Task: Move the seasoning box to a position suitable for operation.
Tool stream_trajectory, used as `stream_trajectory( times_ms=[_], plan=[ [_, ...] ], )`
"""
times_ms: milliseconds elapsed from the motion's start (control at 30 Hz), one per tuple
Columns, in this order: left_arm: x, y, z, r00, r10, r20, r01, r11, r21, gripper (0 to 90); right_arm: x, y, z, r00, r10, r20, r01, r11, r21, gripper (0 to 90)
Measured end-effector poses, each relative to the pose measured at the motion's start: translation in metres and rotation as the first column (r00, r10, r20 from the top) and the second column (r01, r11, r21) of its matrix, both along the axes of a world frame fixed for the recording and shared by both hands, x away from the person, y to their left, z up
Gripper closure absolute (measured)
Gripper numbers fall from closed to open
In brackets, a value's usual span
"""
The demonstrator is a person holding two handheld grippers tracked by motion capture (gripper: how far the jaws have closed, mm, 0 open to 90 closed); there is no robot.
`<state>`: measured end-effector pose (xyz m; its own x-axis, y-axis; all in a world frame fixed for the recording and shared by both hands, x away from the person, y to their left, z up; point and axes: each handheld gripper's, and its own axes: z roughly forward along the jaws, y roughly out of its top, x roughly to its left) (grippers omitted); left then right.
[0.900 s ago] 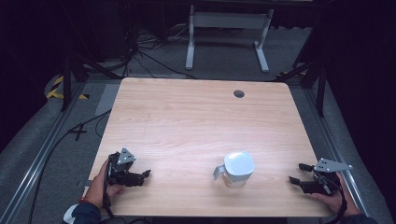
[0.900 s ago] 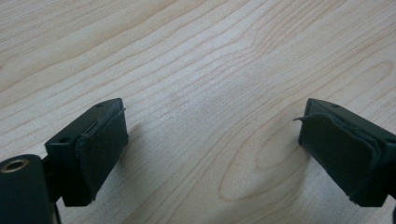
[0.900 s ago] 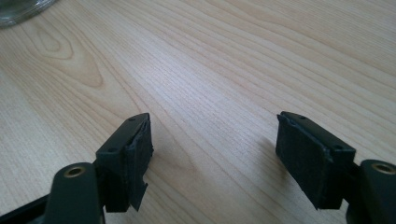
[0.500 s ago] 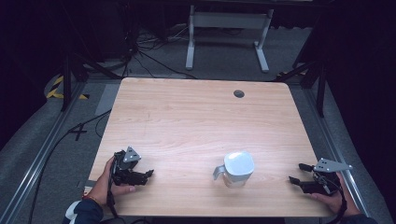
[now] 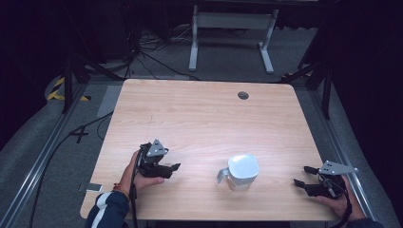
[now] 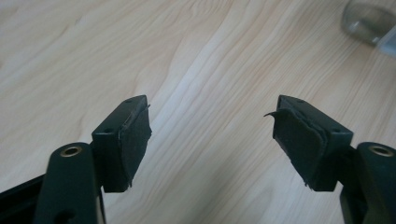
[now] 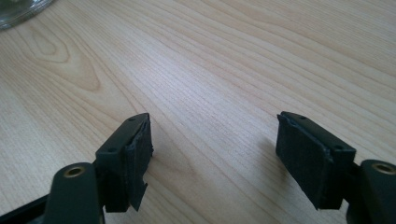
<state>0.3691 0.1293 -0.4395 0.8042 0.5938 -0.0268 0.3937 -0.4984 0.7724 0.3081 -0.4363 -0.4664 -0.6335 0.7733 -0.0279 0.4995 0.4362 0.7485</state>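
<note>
A clear jug [image 5: 242,171] with a white lid and a grey handle stands on the wooden table [image 5: 204,114] near its front edge. My left gripper [image 5: 175,168] is held over the table to the left of the jug and points toward it, jaws open with nothing between them. In the left gripper view the open jaws [image 6: 212,107] frame bare wood, and the jug [image 6: 369,18] sits at the top right. My right gripper [image 5: 301,175] rests at the front right corner, also open and empty. In the right gripper view [image 7: 212,119] the jug's base [image 7: 18,9] shows at the top left.
A round cable hole [image 5: 243,95] lies near the table's far edge. A white metal stand [image 5: 233,19] and loose cables [image 5: 142,52] are on the floor behind the table. A small flat device [image 5: 90,187] lies on the floor at the front left.
My left gripper has moved to the right and a little farther onto the table, closer to the jug. The right gripper and the jug have stayed where they were.
</note>
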Motion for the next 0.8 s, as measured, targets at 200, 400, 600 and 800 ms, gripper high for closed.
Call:
stream_trajectory(
  times_ms=[200,400,600,800],
  plan=[
    [0.0,-0.031,0.018,0.9985,-0.048,0.026,0.049,0.9987,-0.014,33.1,0.0,0.0,0.0,1.0,0.0,0.0,0.0,1.0,0.0,27.1],
    [-0.005,-0.06,0.037,0.9934,-0.079,0.083,0.085,0.9947,-0.059,40.8,0.0,0.0,0.0,1.0,0.0,-0.001,0.0,1.0,0.0,27.1],
    [-0.016,-0.08,0.052,0.9779,-0.155,0.14,0.169,0.981,-0.095,63.4,0.0,0.0,0.0,1.0,0.001,0.002,-0.001,1.0,-0.001,27.1],
    [-0.024,-0.096,0.059,0.9547,-0.233,0.185,0.254,0.9617,-0.102,79.3,0.0,0.0,0.0,1.0,0.001,0.003,-0.001,1.0,-0.002,27.0]
  ],
)
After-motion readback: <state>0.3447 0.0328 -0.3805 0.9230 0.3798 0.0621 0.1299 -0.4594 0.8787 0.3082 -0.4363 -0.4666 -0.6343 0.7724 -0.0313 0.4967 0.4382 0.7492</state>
